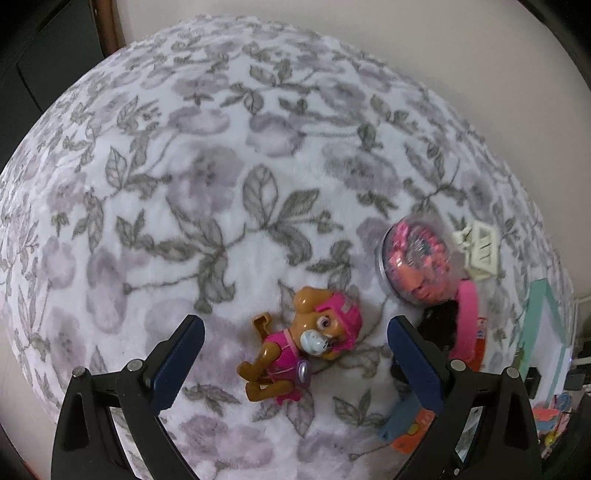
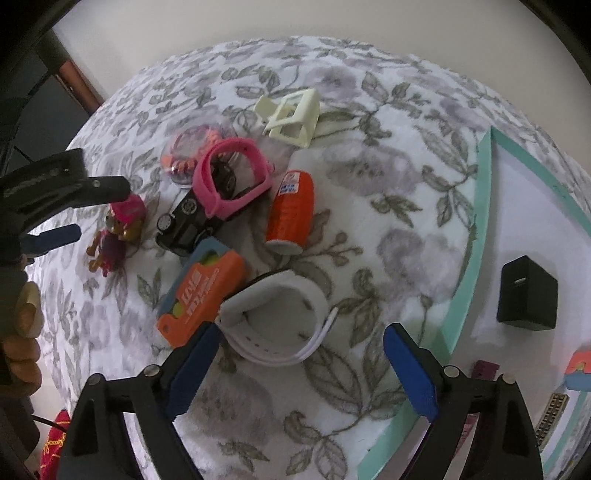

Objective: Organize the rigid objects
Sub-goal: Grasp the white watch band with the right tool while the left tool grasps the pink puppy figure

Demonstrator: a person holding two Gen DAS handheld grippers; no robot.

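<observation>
With jaws apart and empty, the left hand-held gripper (image 1: 295, 354) straddles the brown-and-pink plastic dog figure (image 1: 295, 347) on the floral fleece blanket (image 1: 184, 184), while the right hand-held gripper (image 2: 301, 360), likewise apart, brackets the white looped wristband (image 2: 275, 317) near the teal-rimmed tray (image 2: 476, 206), apparently for sorting.

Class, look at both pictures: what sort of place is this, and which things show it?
Probably a room in a home, perhaps a bedroom. A plush floral blanket covers the surface, small belongings like a toy dog figure and a white watch lie scattered on it, and a plain wall stands behind.
</observation>
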